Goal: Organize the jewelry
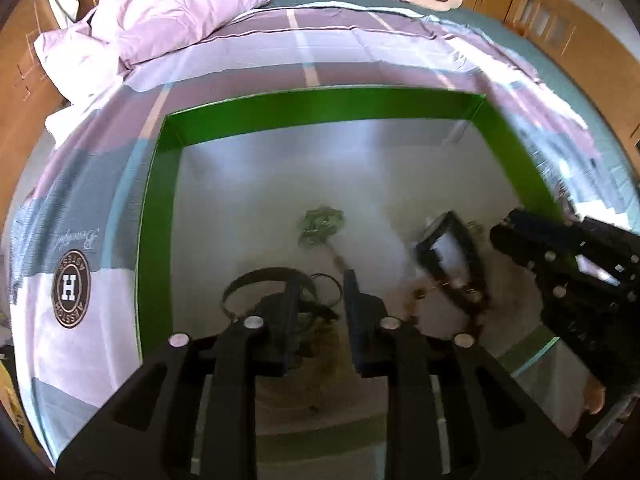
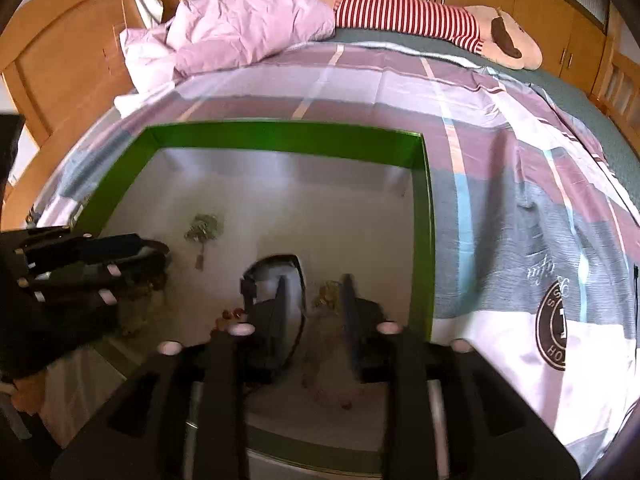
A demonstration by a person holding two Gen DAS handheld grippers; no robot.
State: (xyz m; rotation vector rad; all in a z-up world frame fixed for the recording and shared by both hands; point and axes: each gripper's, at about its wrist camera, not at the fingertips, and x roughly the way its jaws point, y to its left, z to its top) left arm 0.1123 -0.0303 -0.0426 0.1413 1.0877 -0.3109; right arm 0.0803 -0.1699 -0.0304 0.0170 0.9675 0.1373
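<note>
A green-walled box (image 1: pixel 320 108) with a grey floor lies on the bed; it also shows in the right wrist view (image 2: pixel 280 140). Inside lie a green bead necklace (image 1: pixel 322 224) (image 2: pixel 204 226), a black hoop (image 1: pixel 260 280), brown beads (image 1: pixel 416 292) and a small gold piece (image 2: pixel 328 294). My left gripper (image 1: pixel 320 292) is open low over the black hoop. My right gripper (image 2: pixel 314 292) is open, its left finger against a black-framed square case (image 2: pixel 280 276), which also shows in the left wrist view (image 1: pixel 448 240).
The box sits on a plaid pink and grey bedsheet (image 2: pixel 500 160). A pink crumpled duvet (image 2: pixel 248 28) and a striped plush toy (image 2: pixel 440 16) lie at the far end. Wooden cabinets (image 2: pixel 60 52) surround the bed.
</note>
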